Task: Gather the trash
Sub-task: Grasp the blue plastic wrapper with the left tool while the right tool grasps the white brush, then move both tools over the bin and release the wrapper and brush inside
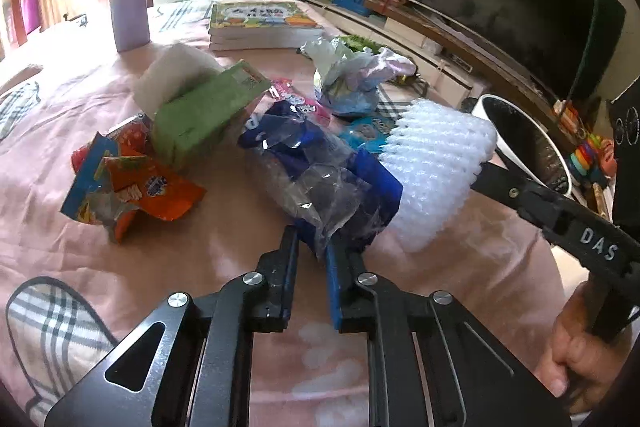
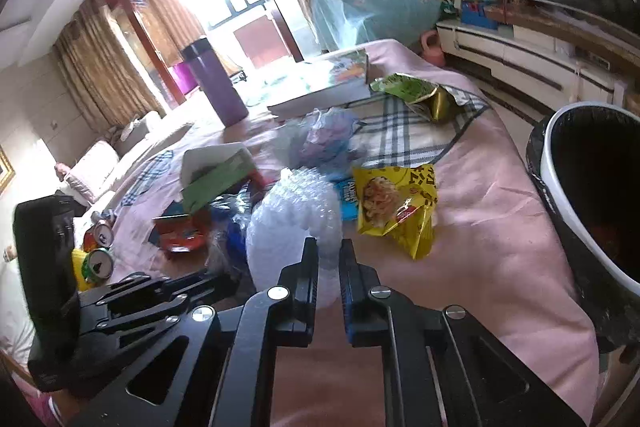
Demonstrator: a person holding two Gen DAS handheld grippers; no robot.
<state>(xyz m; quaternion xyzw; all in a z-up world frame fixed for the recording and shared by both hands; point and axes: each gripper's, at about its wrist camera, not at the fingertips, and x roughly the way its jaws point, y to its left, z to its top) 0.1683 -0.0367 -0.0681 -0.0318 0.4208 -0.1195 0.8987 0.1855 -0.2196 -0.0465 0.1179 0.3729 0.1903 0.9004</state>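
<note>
Two pieces are only just gripped, the left gripper (image 1: 316, 247) pinched shut on the blue-and-clear plastic wrapper (image 1: 320, 179) and the right gripper (image 2: 329, 267) clamped on the white foam net (image 2: 292, 223), while most litter lies ahead of both tools, the bin (image 2: 580, 195) to their right.

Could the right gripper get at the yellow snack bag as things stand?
Probably not right away: the right gripper is shut on the white foam netting. The yellow snack bag lies uncovered just beside it, so the path looks free once the netting is dropped.
</note>
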